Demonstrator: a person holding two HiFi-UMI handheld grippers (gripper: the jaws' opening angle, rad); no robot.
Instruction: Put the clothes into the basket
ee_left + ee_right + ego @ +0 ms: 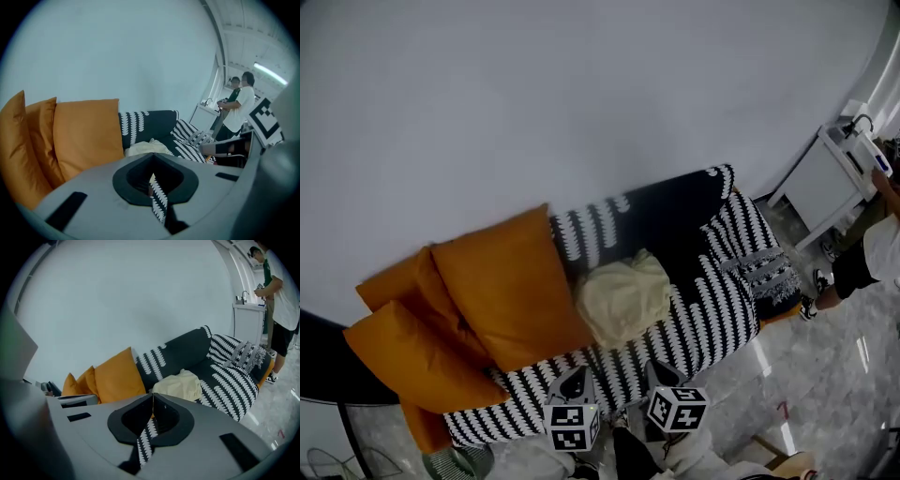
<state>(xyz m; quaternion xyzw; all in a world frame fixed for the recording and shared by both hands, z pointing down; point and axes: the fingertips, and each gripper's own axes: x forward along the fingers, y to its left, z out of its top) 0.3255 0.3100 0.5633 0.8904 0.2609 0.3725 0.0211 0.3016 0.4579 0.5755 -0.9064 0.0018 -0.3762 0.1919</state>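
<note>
A cream cloth [623,300] lies crumpled on the seat of a black-and-white patterned sofa [717,314], about the middle of it and just right of a pile of orange cushions [502,286] that fills the sofa's left end. At the sofa's right end a patterned pillow [761,264] leans by the armrest. A plain pale wall [581,103] stands behind the sofa.

Both grippers are at the near side, in front of the sofa's front edge and apart from the cloth. The left gripper [573,380] has its fingers closed together, with nothing between them; through the gap behind the tips only the sofa pattern shows. The right gripper [664,373], just beside it, is likewise closed and empty. Both point toward the sofa and the cloth.

Far right, on a glossy floor [825,375], a white cabinet [823,183] stands against the wall, and a person [867,253] in a white top and dark shorts stands beside it.
</note>
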